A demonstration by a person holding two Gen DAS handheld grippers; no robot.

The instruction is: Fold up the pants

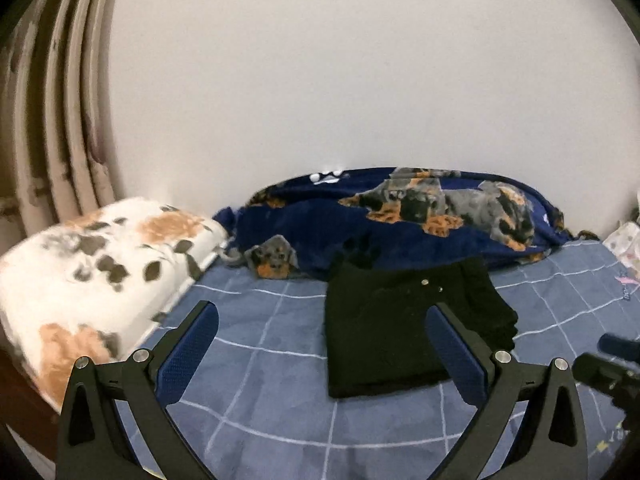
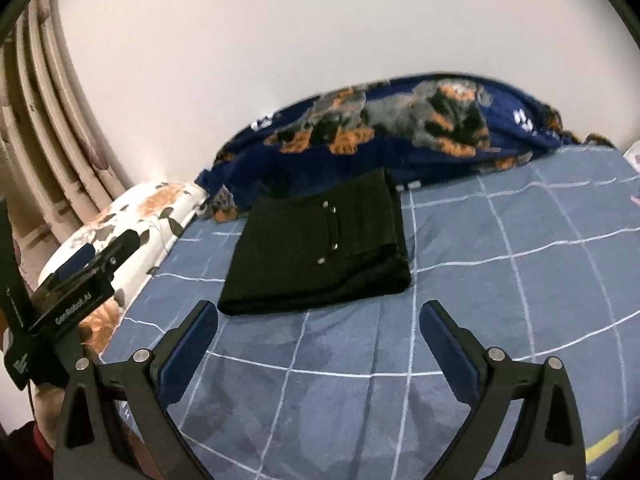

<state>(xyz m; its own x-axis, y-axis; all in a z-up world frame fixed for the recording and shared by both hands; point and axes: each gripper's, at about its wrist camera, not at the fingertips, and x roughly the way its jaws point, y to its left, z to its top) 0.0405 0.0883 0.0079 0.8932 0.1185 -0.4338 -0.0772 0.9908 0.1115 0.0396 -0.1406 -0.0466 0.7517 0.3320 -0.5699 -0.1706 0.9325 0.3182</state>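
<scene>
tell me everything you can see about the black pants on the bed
The black pants lie folded into a compact, roughly rectangular stack on the blue grid-patterned bedsheet. The fabric looks dark, matte and fairly thick, with several layers visible along the edges. A few small silver studs or buttons show on the top face. The far edge sits close to the navy dog-print blanket; whether they touch is unclear. Both the left gripper and the right gripper are open and hold nothing.

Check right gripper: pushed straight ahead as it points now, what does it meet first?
Probably the near edge of the folded black pants, lying between the open right gripper jaws' line on the blue checked sheet. Depth unclear.
</scene>
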